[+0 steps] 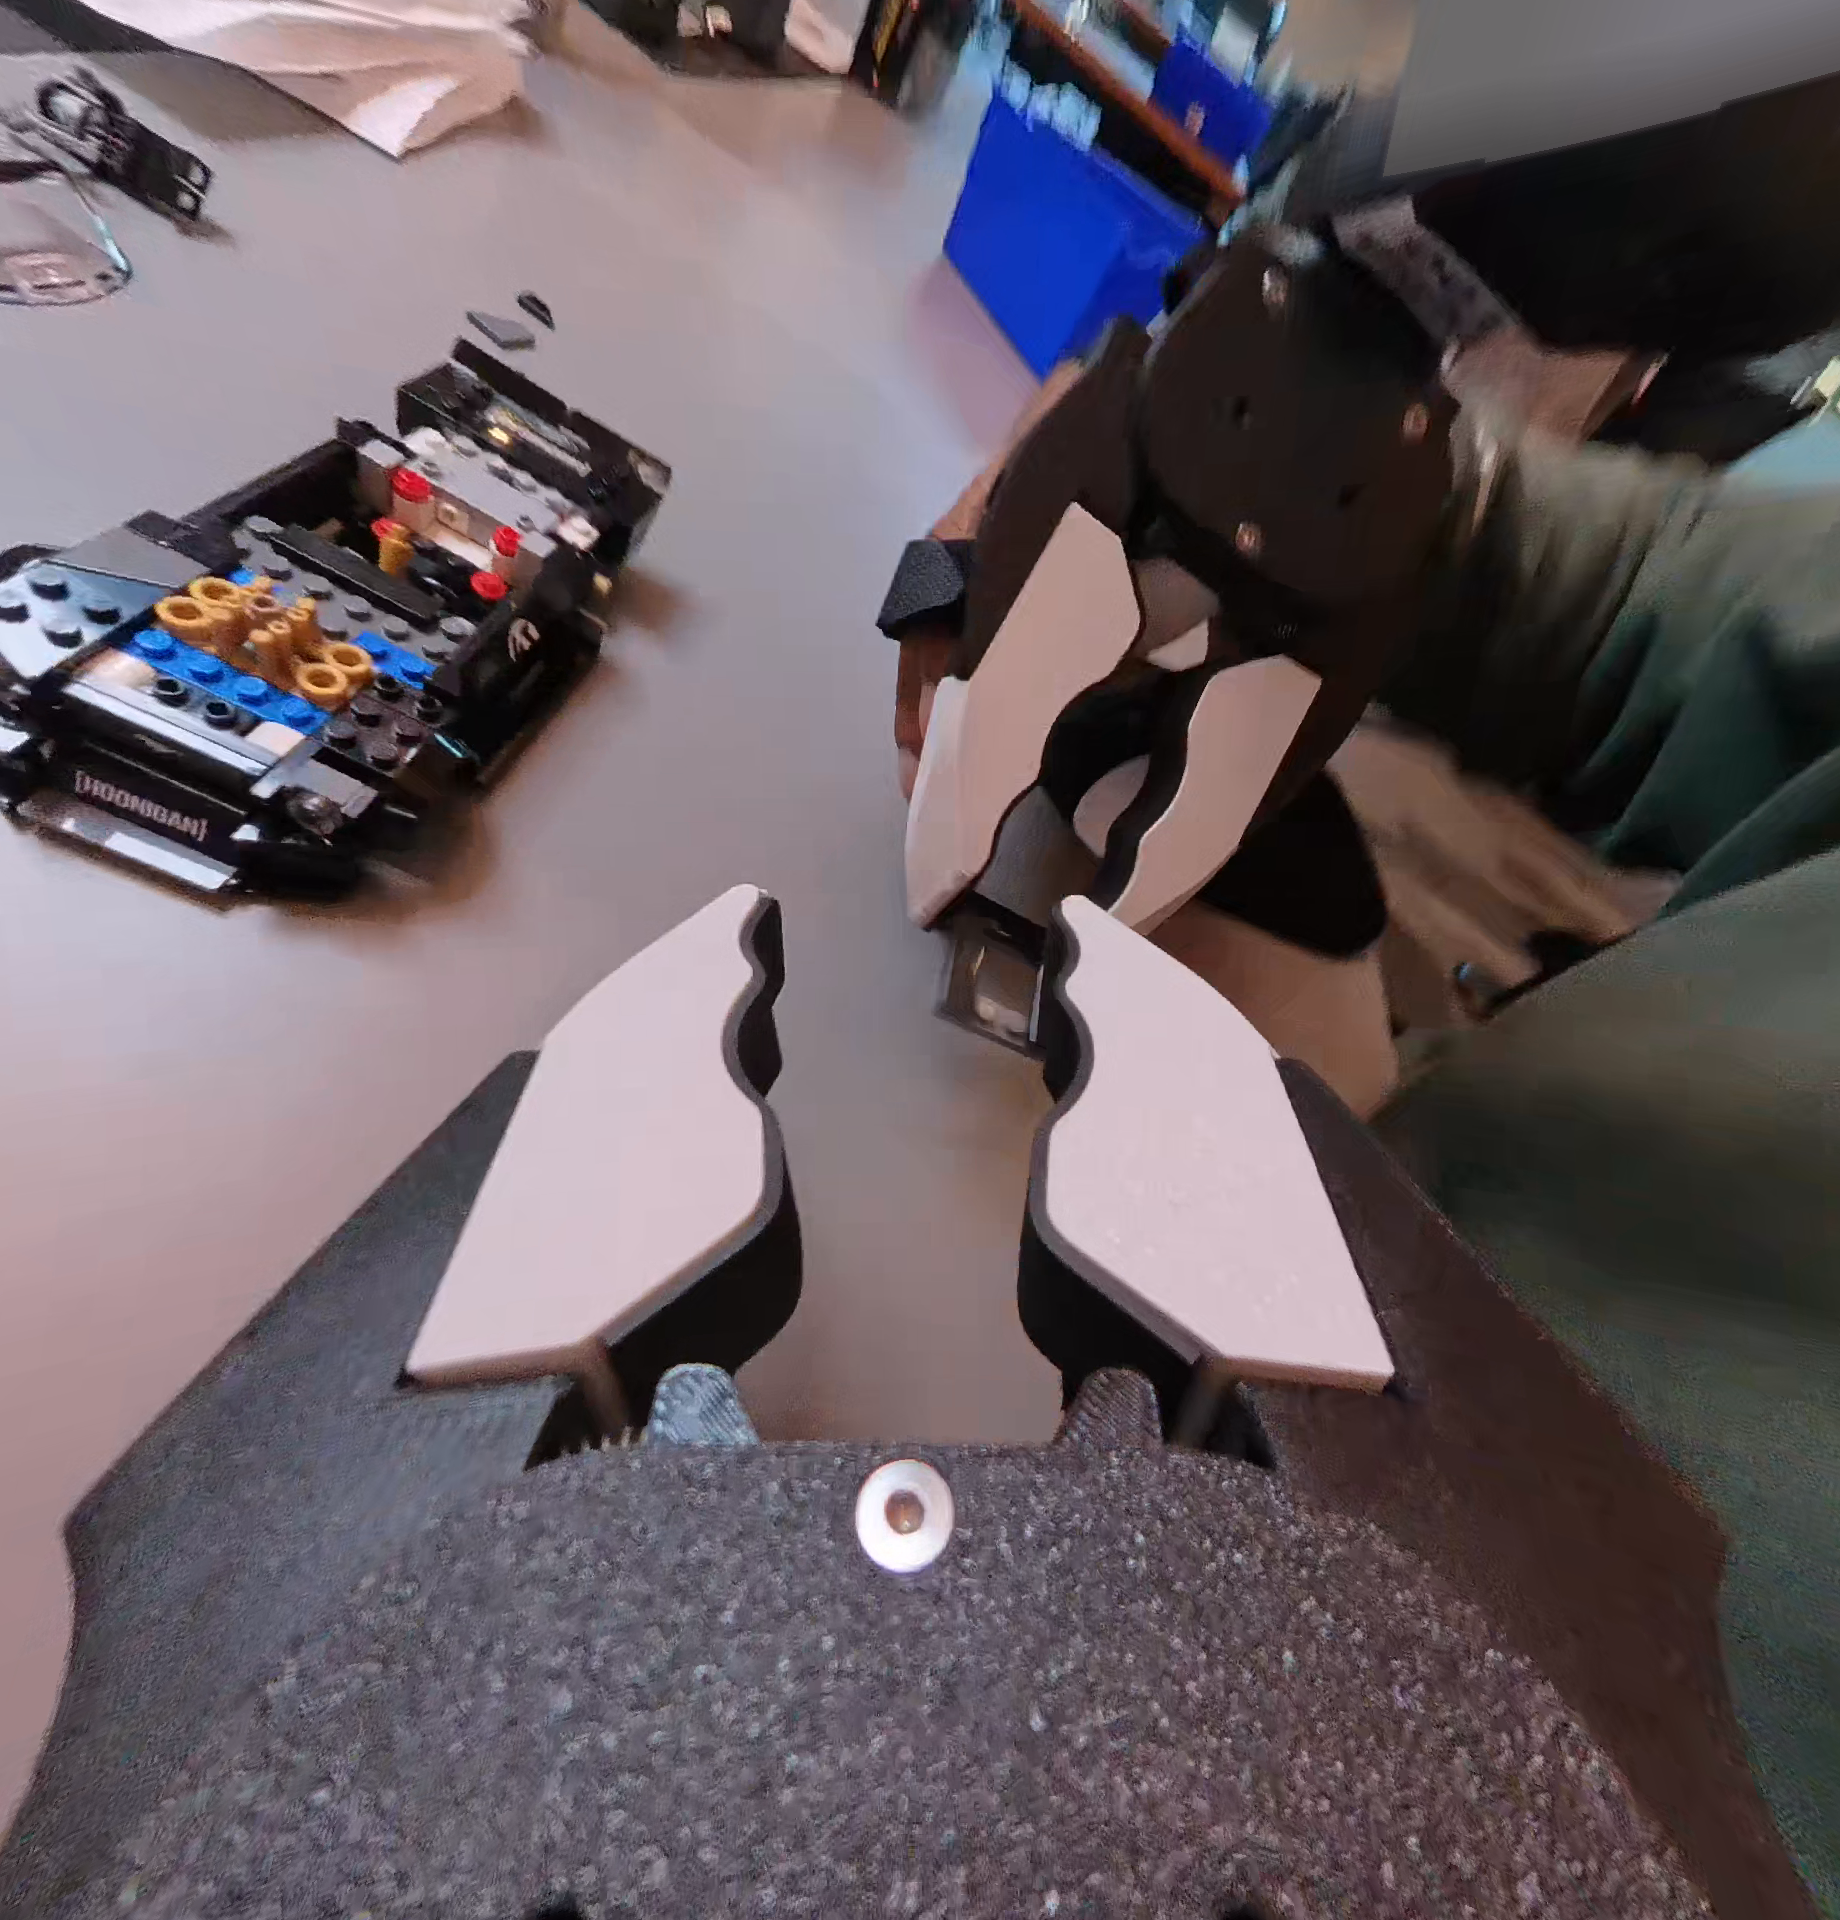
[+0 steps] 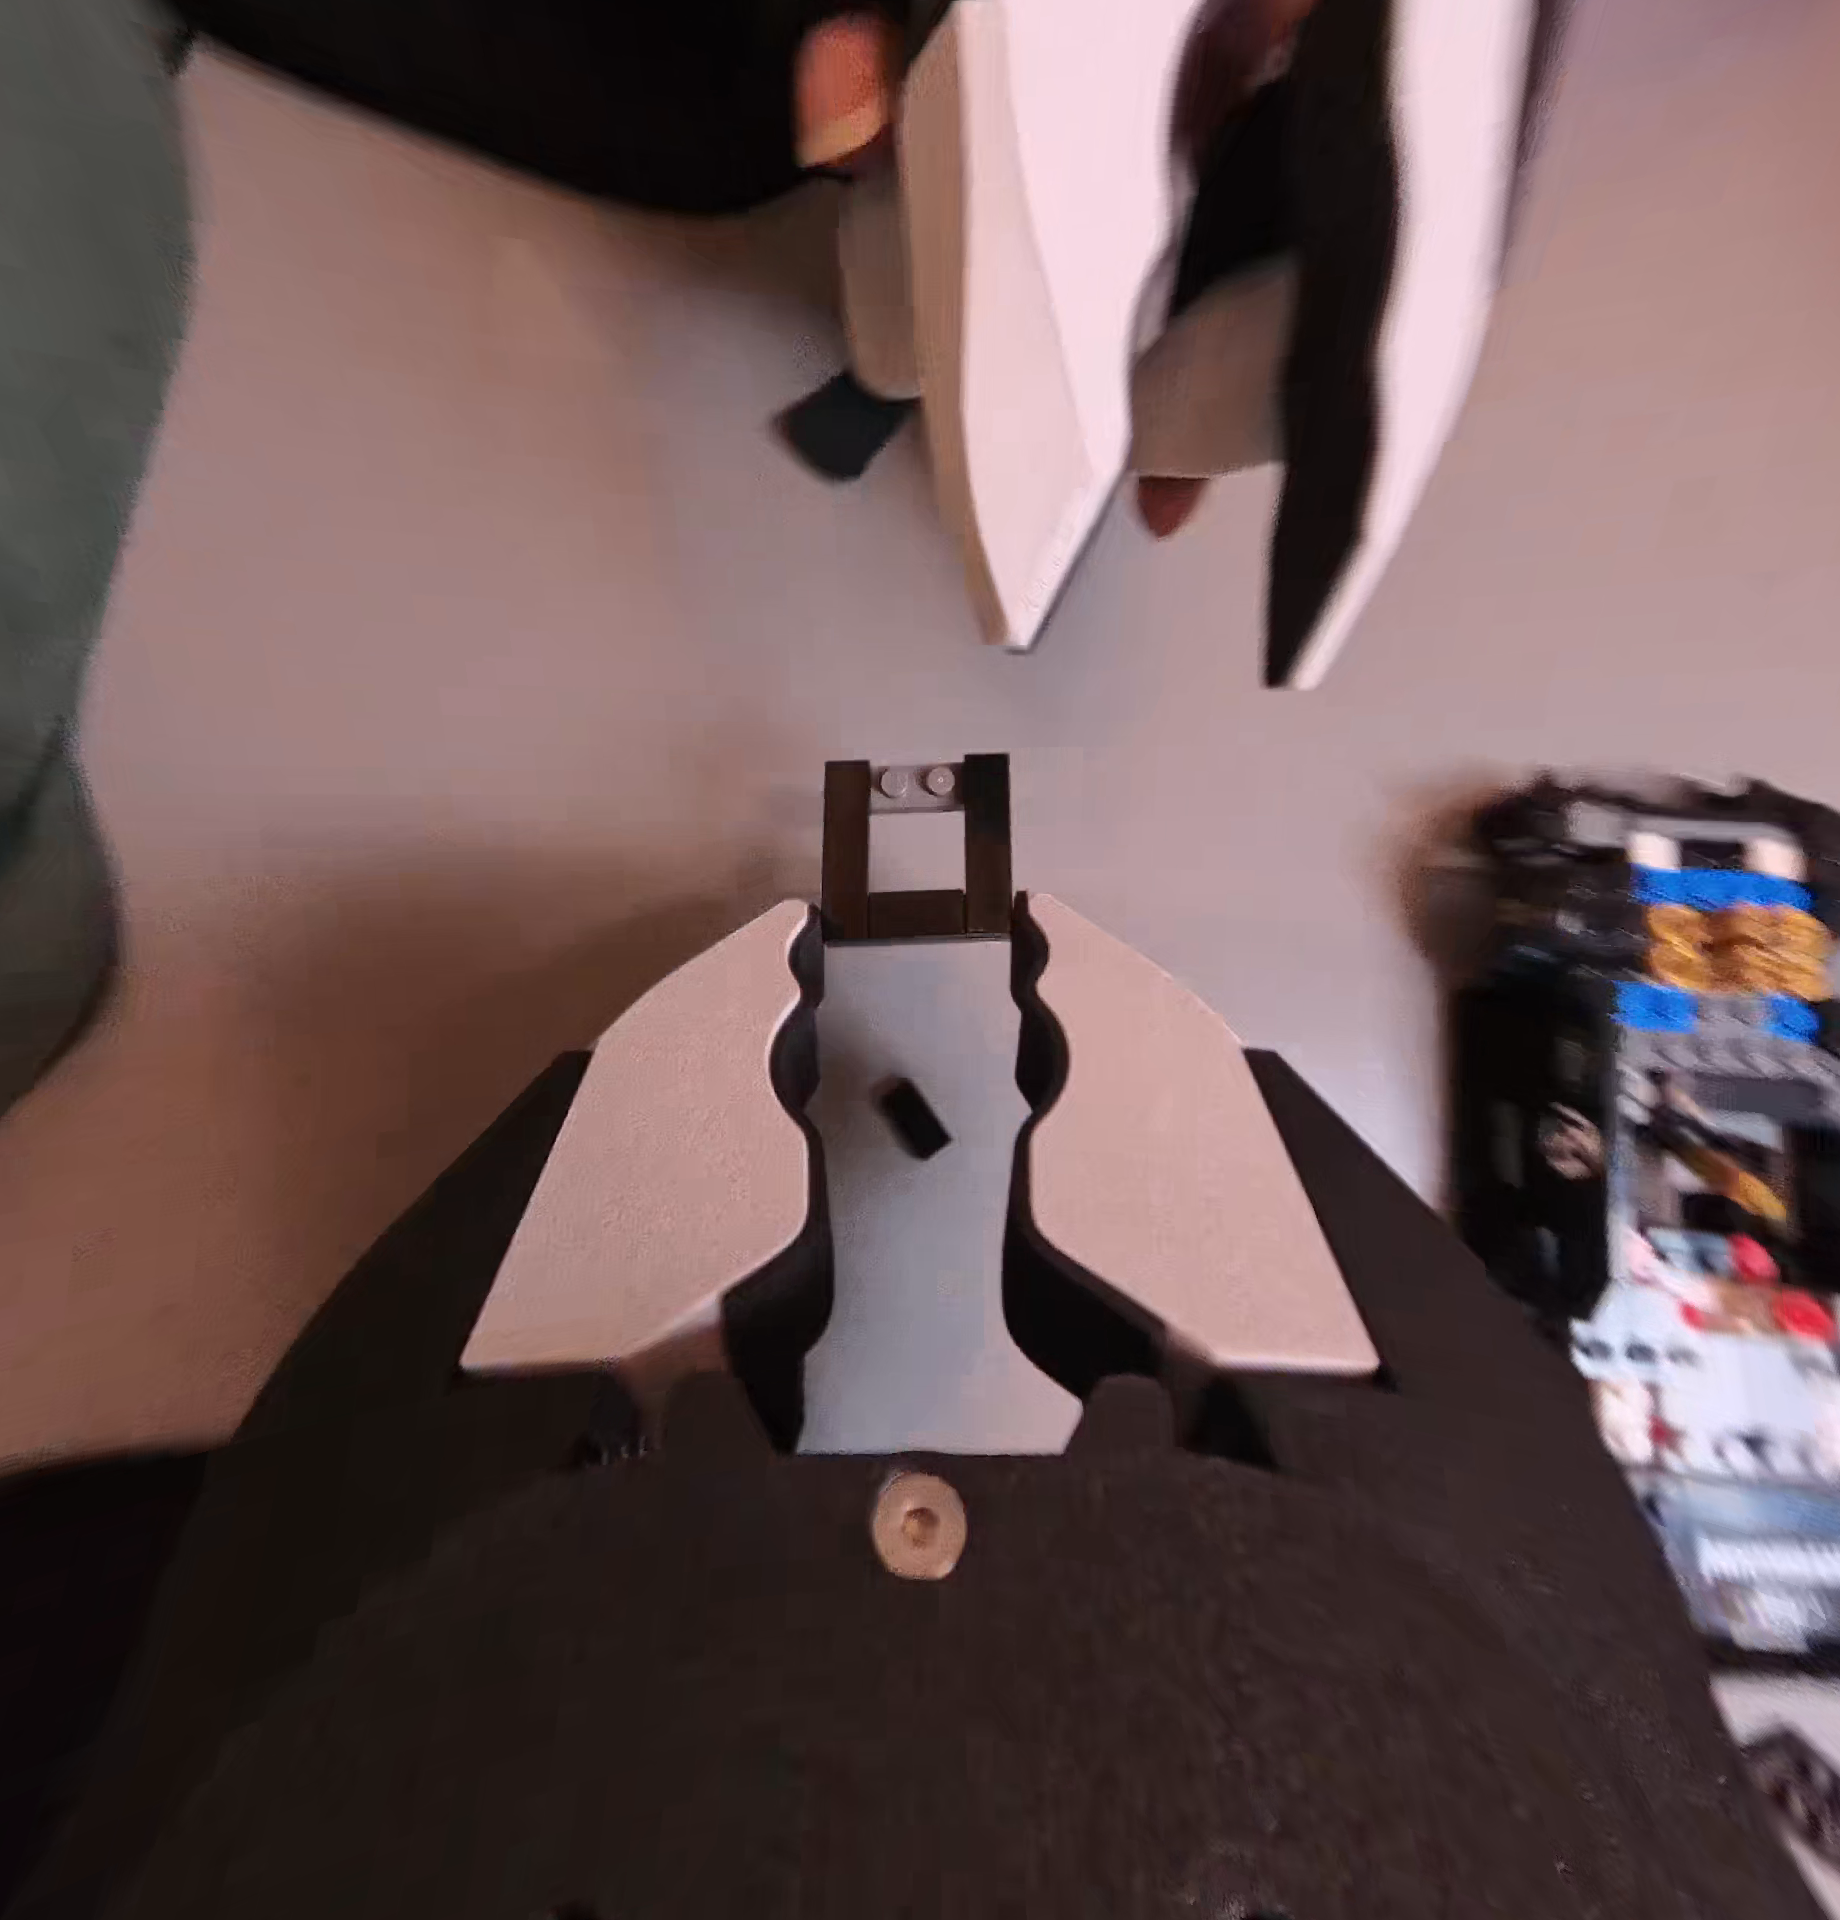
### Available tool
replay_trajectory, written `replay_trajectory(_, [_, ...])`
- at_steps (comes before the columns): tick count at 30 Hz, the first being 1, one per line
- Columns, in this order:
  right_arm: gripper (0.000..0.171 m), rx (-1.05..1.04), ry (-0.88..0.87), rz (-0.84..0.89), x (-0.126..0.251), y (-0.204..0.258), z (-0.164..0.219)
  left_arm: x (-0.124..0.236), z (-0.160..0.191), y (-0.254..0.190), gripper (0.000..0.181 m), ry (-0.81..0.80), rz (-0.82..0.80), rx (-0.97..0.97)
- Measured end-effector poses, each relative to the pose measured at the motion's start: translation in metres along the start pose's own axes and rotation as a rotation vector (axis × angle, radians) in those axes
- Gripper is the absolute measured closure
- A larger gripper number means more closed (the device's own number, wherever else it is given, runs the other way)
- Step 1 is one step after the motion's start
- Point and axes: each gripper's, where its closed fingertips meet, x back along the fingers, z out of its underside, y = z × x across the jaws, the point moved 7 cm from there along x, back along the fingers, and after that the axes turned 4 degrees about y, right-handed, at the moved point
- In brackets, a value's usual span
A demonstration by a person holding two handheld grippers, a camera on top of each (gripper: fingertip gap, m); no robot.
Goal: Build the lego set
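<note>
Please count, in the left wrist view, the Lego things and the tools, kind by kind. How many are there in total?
Car: 1
Loose dark pieces beyond the car: 2
Frame: 1
Tools: 2, the left tool and the right tool
Total: 6

The half-built black plastic lego car (image 1: 292,665) is sitting on the grey counter (image 1: 770,520). A small black windscreen-frame piece (image 2: 916,852) is lying right of it, and a tiny flat black tile (image 1: 500,330) is resting behind the car.
</note>
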Motion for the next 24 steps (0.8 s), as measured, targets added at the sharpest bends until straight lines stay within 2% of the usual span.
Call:
replay_trajectory(5, [0.136,0.152,0.154,-0.165,-0.016,0.003,-0.004,-0.015,0.022,-0.007,0.129,0.227,-0.052,-0.14])
replay_trajectory(9, [0.136,0.232,0.241,-0.206,-0.027,-0.001,-0.005,-0.027,0.035,-0.013,0.129,0.332,-0.077,-0.21])
replay_trajectory(12, [0.136,0.261,0.26,-0.167,-0.032,-0.008,-0.007,-0.031,0.037,-0.016,0.13,0.353,-0.083,-0.234])
replay_trajectory(16, [0.135,0.24,0.245,-0.027,-0.025,-0.024,-0.005,-0.03,0.037,-0.018,0.133,0.354,-0.066,-0.228])
replay_trajectory(20, [0.135,0.102,0.132,0.069,0.0,-0.029,0.004,-0.028,0.036,-0.019,0.138,0.346,-0.049,-0.236])
replay_trajectory(24, [0.14,-0.044,0.108,0.078,0.018,-0.01,0.028,-0.024,0.033,-0.012,0.141,0.338,-0.124,-0.248])
